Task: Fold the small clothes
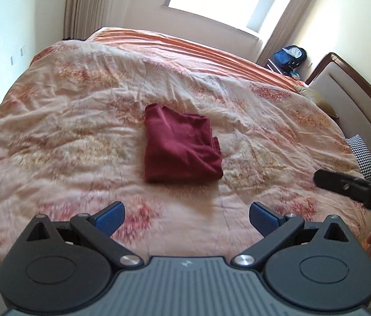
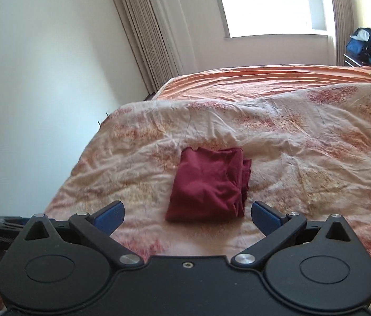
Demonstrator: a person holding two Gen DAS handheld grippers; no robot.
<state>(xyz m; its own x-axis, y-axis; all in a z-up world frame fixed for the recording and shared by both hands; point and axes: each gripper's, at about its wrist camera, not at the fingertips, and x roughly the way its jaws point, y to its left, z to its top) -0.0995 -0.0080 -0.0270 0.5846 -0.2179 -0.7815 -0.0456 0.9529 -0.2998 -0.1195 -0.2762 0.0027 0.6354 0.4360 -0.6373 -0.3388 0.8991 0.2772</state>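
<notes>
1. The dark red garment (image 1: 181,146) lies folded on the wrinkled floral quilt (image 1: 67,121), at the center of both frames.
2. The left gripper (image 1: 186,217), bottom center, has its fingers spread wide, holding nothing.
3. The right gripper (image 2: 188,217), bottom center, is likewise spread wide and empty, apart from the garment.

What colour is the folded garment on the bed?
Dark red garment; clearest in the left wrist view.
</notes>
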